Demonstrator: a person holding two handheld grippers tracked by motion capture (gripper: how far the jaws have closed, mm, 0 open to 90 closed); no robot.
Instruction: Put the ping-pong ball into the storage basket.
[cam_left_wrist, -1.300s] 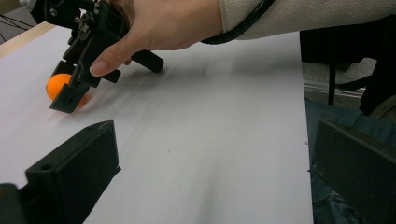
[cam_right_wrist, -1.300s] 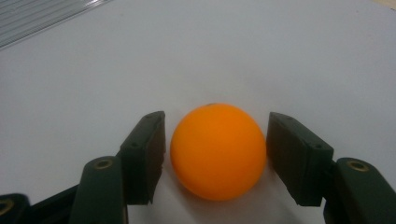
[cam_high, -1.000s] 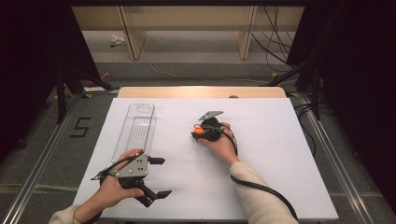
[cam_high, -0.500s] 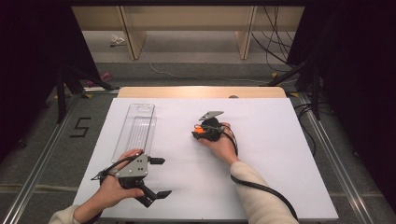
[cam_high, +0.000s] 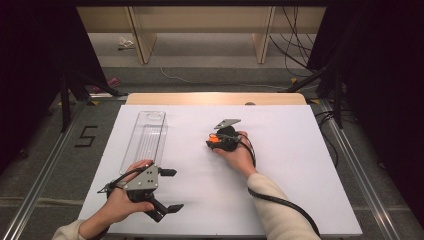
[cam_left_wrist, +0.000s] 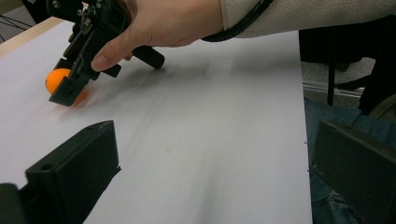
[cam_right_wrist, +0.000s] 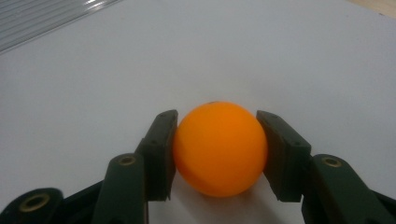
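Note:
An orange ball (cam_right_wrist: 219, 149) rests on the white table top (cam_high: 300, 165), a little right of the middle. My right gripper (cam_right_wrist: 217, 135) is shut on the ball, one pad pressed against each side. From above, the right gripper (cam_high: 215, 142) points left with a hand wrapped round its body, and the ball (cam_high: 213, 140) shows at its tip. My left gripper (cam_high: 172, 190) lies low at the front left, jaws open wide and nothing between them. In the left gripper view its jaws (cam_left_wrist: 215, 135) frame the right gripper (cam_left_wrist: 70, 86) and the ball (cam_left_wrist: 57, 78) farther off.
A long clear plastic tray (cam_high: 145, 137) lies at the left of the table, just beyond the left hand; its ribbed corner (cam_right_wrist: 42, 18) shows in the right gripper view. A wooden strip (cam_high: 215, 98) runs along the far edge. Metal rails and cables flank the table.

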